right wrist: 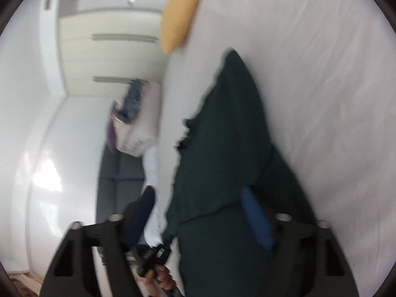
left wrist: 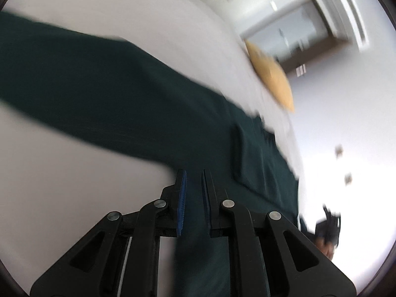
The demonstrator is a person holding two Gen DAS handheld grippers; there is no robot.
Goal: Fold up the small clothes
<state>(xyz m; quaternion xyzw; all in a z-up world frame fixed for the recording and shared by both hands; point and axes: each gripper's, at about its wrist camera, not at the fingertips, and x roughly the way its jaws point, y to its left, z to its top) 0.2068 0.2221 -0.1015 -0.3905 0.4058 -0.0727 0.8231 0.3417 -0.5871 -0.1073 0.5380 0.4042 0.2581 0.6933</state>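
A dark green garment (left wrist: 104, 91) lies stretched across the white bed (left wrist: 123, 7). In the left wrist view my left gripper (left wrist: 193, 175) has its blue pads a narrow gap apart, with a fold of the green cloth running between them. In the right wrist view the same garment (right wrist: 227, 133) lies partly doubled over on the bed (right wrist: 321, 74). My right gripper (right wrist: 198, 193) is wide open over it, one blue pad (right wrist: 257, 220) against the cloth, the other pad (right wrist: 143, 208) off the bed's edge. Both views are blurred.
A yellow pillow (left wrist: 272, 74) lies at the bed's edge, also seen in the right wrist view (right wrist: 180, 12). A pile of clothes (right wrist: 131, 113) sits beyond the bed. The other hand with its gripper handle (right wrist: 153, 259) is low in the right wrist view. White wardrobe doors (right wrist: 111, 57) stand behind.
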